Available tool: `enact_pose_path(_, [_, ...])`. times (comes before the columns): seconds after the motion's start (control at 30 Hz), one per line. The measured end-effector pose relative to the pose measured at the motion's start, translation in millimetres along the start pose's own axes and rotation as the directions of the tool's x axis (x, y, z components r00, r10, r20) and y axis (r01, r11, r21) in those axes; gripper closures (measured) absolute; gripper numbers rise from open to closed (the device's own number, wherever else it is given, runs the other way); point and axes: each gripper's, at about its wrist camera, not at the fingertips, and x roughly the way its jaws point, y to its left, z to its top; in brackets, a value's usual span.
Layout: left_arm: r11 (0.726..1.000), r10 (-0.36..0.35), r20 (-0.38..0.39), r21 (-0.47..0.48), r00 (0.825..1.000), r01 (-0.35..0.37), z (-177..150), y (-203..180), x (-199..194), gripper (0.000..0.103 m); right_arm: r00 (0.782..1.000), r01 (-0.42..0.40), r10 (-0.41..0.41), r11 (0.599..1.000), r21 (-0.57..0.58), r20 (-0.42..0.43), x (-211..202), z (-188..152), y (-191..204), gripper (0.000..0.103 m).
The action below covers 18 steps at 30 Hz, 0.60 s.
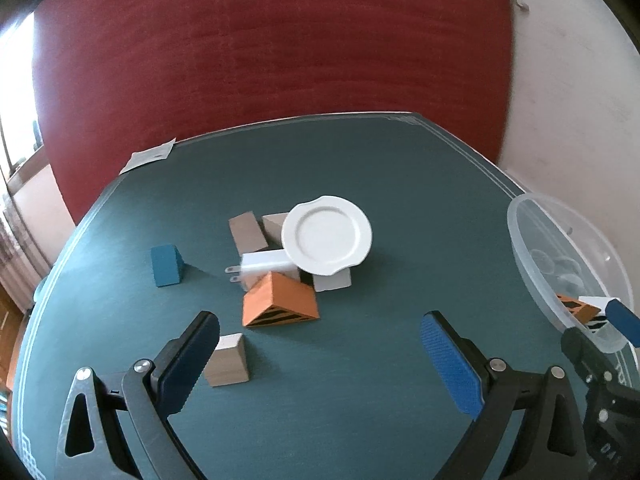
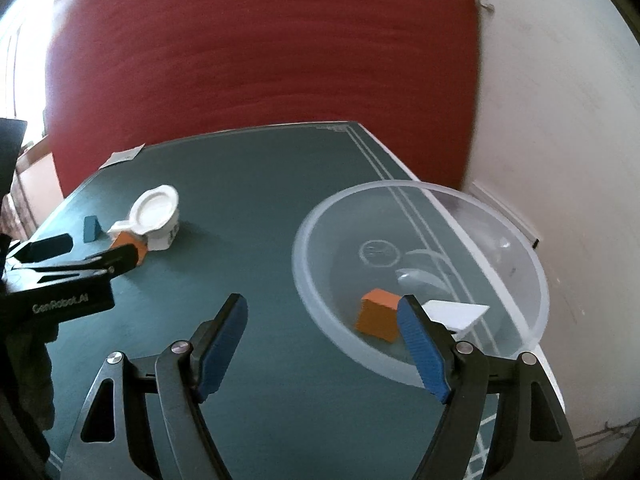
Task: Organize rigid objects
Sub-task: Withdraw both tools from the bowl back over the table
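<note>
Both tongs stand wide with nothing between their pads: the left gripper [image 1: 320, 344] hangs over the green table [image 1: 360, 168], the right gripper [image 2: 322, 320] at the near rim of the clear plastic bowl [image 2: 520, 248].

Just inside the left gripper's left finger sits a plain wooden block [image 1: 227, 360], light and stiff, best taken across its two flat sides. Farther ahead and to the left stands a blue wedge block [image 1: 166, 265]; its slope would slip, so the parallel faces are the place to pinch. Straight ahead of the left tongs lies the orange striped prism [image 1: 280, 302], touching a white plug adapter [image 1: 266, 265] whose prongs point left; behind these lie two brown blocks [image 1: 248, 233]. A white plate [image 1: 326, 235] rests tilted on that heap and on a white block [image 1: 334, 280]. It looks hard, smooth and breakable, and probably should be lifted by its rim before the pile is disturbed.

Ahead of the right tongs, inside the bowl, lie an orange block [image 2: 378, 314] and a white piece [image 2: 456, 312], so these two appear already sorted.
</note>
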Motion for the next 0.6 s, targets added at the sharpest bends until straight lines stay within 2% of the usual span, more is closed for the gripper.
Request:
enact_pose_path(0.2, [1.0, 0.014, -0.004, -0.021, 1.0, -0.014, 2, 20, -1, 0.001, 0.999, -0.034, 0.034, 0.999, -0.024, -0.007, 1, -2, 16, 0.025])
enact_pose_path(0.6, [0.986, 0.083, -0.053, -0.138, 0.995, -0.09, -4, 86, 7, 0.001, 0.994, -0.107, 0.105, 0.992, -0.065, -0.044, 6, -7, 44, 0.025])
